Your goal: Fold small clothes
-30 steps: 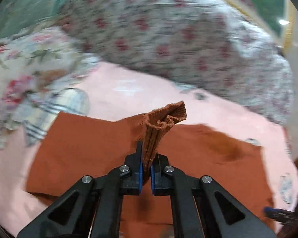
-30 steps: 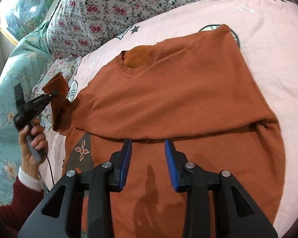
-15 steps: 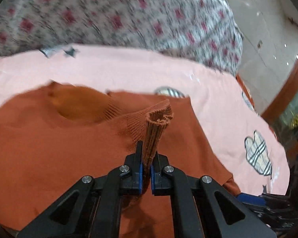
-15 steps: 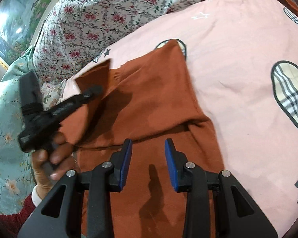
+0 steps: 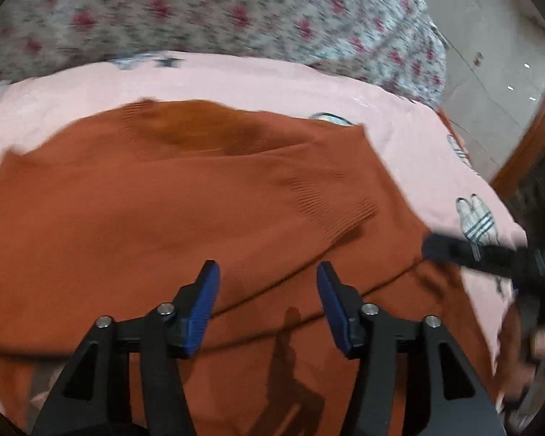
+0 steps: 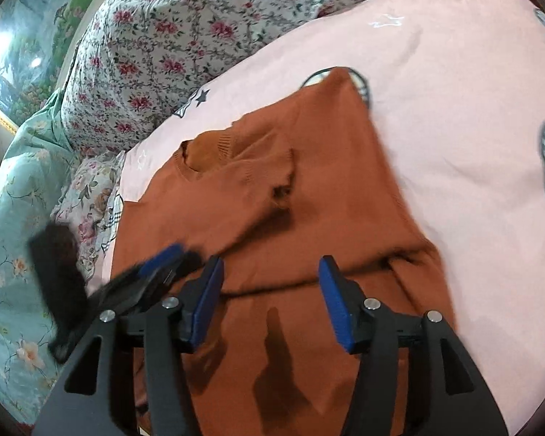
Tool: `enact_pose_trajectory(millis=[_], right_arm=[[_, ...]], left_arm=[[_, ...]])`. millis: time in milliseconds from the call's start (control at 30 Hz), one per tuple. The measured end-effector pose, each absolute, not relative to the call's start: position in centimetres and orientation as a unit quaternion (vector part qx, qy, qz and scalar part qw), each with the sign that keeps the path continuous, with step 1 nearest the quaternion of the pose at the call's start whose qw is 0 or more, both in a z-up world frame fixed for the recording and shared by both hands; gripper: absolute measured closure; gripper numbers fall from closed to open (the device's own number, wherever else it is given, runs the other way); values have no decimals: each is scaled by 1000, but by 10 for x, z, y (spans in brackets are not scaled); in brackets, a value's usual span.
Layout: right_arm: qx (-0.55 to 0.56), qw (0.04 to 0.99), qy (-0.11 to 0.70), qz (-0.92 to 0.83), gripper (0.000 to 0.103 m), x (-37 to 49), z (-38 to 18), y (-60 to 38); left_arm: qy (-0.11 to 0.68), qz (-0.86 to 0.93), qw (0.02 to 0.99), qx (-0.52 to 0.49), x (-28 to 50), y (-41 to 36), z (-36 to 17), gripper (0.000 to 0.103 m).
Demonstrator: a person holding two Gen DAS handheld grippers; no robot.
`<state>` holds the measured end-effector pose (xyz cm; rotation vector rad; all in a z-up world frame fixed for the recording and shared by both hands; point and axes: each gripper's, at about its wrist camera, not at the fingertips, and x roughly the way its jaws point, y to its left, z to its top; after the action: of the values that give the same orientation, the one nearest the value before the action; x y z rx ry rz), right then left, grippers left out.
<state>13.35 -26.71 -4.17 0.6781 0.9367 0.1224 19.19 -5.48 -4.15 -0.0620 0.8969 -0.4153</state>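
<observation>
Left gripper: jaws spread wide, nothing between the blue pads, hovering just above the sweater. Right gripper: also released, jaws apart, empty, above the lower part of the same garment.

Rust-orange knit sweater: spread flat on the pink sheet, neck opening toward the pillows. Left sleeve folded across the chest, its ribbed cuff lying abt in the middle, slightly raised, w/ a dark shadow just below. Right side also folded inward, giving a straight edge along the sheet. Horizontal crease running across the body, near both grippers' fingertips. In left wrist view, same sweater fills the lower half, blurred; ribbed cuff visible right of centre.

Seen in right wrist view at lower left: left gripper body, black w/ blue pad, blurred, just beside the sweater's edge. Seen in left wrist view at right: right gripper as a dark blurred bar over the sweater's edge.

Pink sheet: printed w/ stars & striped patches. Behind it, floral pillow, white w/ red flowers; beside, teal floral bedding. Framed landscape picture on the wall, upper left. Tiled floor beyond the bed.
</observation>
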Motion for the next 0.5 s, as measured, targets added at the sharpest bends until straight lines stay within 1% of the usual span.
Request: enact_pose_trajectory(millis=[67, 200, 267, 333, 367, 400, 433, 467, 500], right_arm=[[323, 831, 448, 65, 44, 150, -47, -261], [330, 823, 460, 49, 43, 176, -65, -253], [336, 820, 462, 38, 43, 185, -73, -251], [341, 822, 456, 30, 44, 193, -77, -250], [336, 825, 452, 28, 45, 197, -76, -248], [332, 829, 450, 26, 51, 200, -75, -246], [328, 831, 448, 26, 76, 205, -73, -244], [328, 830, 450, 27, 96, 209, -72, -242], [331, 827, 453, 29, 96, 213, -70, -242]], left_arm=[[427, -151, 891, -38, 173, -12, -40, 44], [430, -47, 900, -54, 143, 63, -48, 44], [439, 15, 894, -90, 131, 109, -58, 44], [446, 35, 886, -119, 129, 134, -67, 44], [452, 47, 882, -123, 130, 142, -70, 44], [455, 54, 881, -121, 132, 146, -73, 44], [455, 52, 881, -118, 136, 147, -75, 44], [454, 52, 883, -112, 139, 146, -75, 43], [452, 52, 884, -103, 145, 144, -75, 43]])
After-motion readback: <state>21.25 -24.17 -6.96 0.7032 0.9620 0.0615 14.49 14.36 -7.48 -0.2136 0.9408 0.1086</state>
